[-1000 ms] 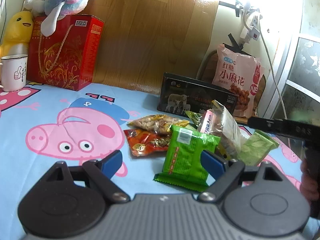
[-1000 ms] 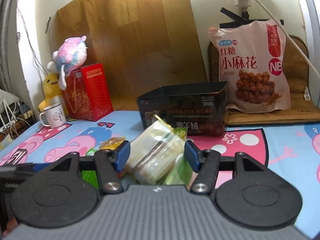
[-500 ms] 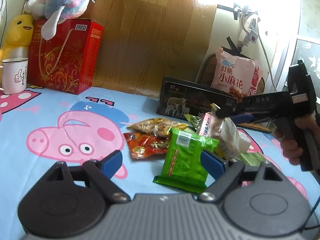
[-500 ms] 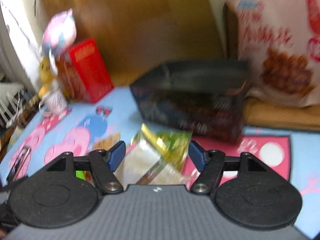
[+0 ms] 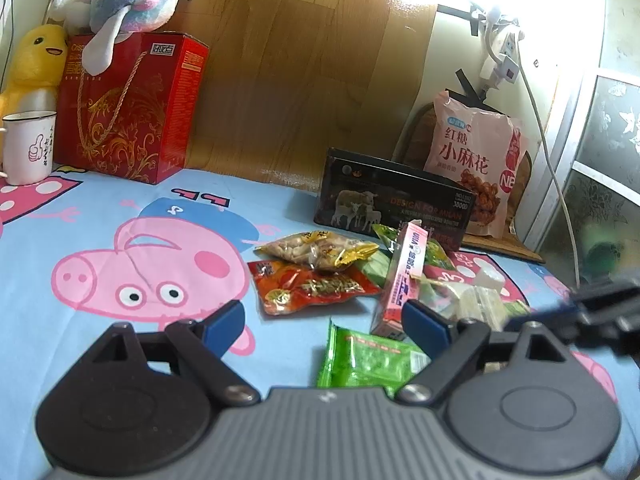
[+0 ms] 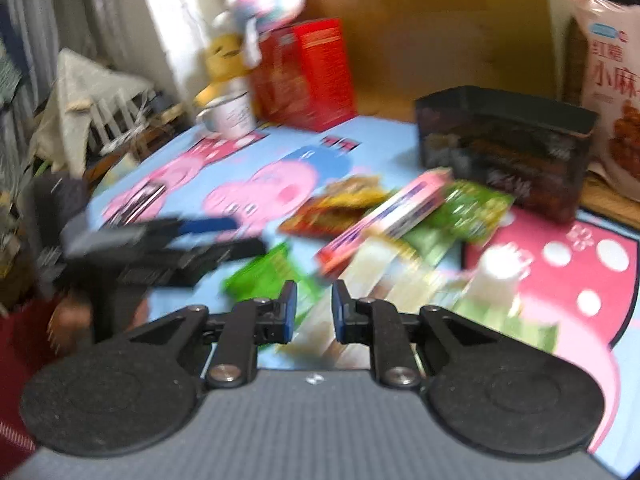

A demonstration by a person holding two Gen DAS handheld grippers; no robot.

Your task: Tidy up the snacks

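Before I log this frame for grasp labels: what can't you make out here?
- Right gripper: jaws nearly closed; motion blur hides whether they pinch the clear packet.
- Black box: its inside is hidden by its own front wall in both views.
- Green packet: lower part hidden behind the left gripper, left wrist view.

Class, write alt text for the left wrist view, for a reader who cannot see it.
An open left hand-held gripper hovers over a green snack packet on a cartoon-pig cloth. Beyond lie more snack packets, a pink box and a black box.
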